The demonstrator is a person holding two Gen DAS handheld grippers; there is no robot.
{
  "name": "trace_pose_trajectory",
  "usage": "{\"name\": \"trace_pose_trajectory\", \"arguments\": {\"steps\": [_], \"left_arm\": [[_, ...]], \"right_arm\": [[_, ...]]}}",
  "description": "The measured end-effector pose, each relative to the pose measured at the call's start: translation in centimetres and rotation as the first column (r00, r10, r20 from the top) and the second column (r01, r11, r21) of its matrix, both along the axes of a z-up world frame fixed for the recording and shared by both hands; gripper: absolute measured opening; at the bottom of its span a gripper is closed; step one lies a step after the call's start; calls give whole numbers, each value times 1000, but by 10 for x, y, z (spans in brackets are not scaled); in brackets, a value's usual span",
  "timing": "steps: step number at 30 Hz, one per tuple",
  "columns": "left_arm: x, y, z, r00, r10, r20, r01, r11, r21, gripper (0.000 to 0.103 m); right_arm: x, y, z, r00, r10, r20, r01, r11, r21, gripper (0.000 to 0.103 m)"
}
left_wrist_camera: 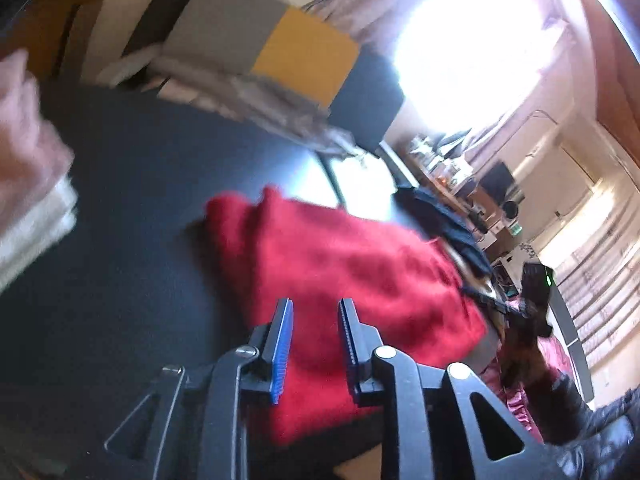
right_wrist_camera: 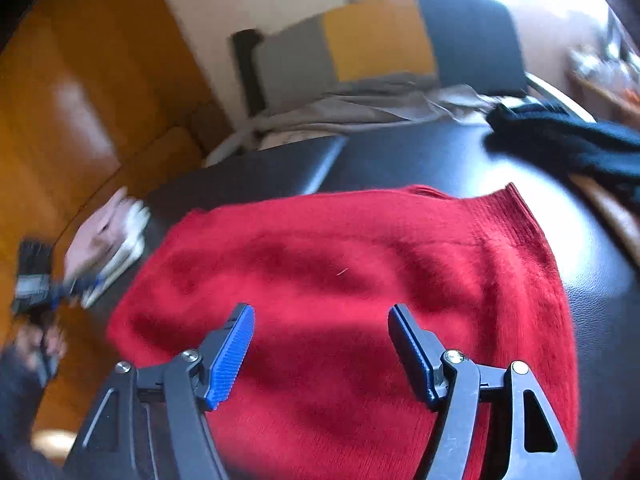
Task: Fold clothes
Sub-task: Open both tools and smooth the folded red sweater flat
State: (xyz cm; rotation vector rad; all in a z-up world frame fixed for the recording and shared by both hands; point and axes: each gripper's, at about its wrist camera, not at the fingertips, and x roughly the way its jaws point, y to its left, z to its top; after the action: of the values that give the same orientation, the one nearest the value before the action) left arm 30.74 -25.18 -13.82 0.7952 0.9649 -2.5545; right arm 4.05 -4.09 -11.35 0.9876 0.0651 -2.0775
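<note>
Now red sweater (right_wrist_camera: 352, 280) flat on black table (right_wrist_camera: 400, 160); left gripper (left_wrist_camera: 314, 304) and right gripper (right_wrist_camera: 322, 312) (2 tongs) hover above sweater, jaws apart, empty.

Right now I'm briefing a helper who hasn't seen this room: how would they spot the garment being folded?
Look at the dark table beside the orange-brown cupboard. The red sweater lies flat across its middle, right ahead of both grippers. It is the only bright red, fuzzy piece: the pale folded stack is at one edge and the dark navy garment at the other.
</note>
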Motion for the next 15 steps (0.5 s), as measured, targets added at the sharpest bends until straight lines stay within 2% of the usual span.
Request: {"name": "trace_pose_trajectory", "arguments": {"steps": [4, 7, 9, 10, 13, 15], "left_arm": [[-50, 12, -2, 997, -64, 32, 67, 995, -71, 22], [-75, 31, -18, 987, -89, 133, 106, 986, -125, 23], [-79, 40, -37, 971, -91, 220, 123, 983, -136, 23], [-74, 43, -45, 970, -88, 225, 121, 983, -136, 23], [-55, 48, -60, 976, -67, 209, 97, 986, -136, 21], [-46, 44, -63, 984, -43, 173, 58, 995, -85, 21]], "right_arm": [[28, -3, -9, 999, 31, -43, -24, 987, 160, 70], [31, 2, -31, 1000, -25, -20, 29, 958, 284, 70], [40, 17, -41, 998, -58, -12, 59, 957, 284, 70], [46, 26, -44, 997, -69, -14, 71, 959, 275, 70], [62, 44, -47, 995, -98, -4, 96, 967, 238, 71], [68, 49, -47, 994, -106, 2, 103, 969, 224, 71]]}}
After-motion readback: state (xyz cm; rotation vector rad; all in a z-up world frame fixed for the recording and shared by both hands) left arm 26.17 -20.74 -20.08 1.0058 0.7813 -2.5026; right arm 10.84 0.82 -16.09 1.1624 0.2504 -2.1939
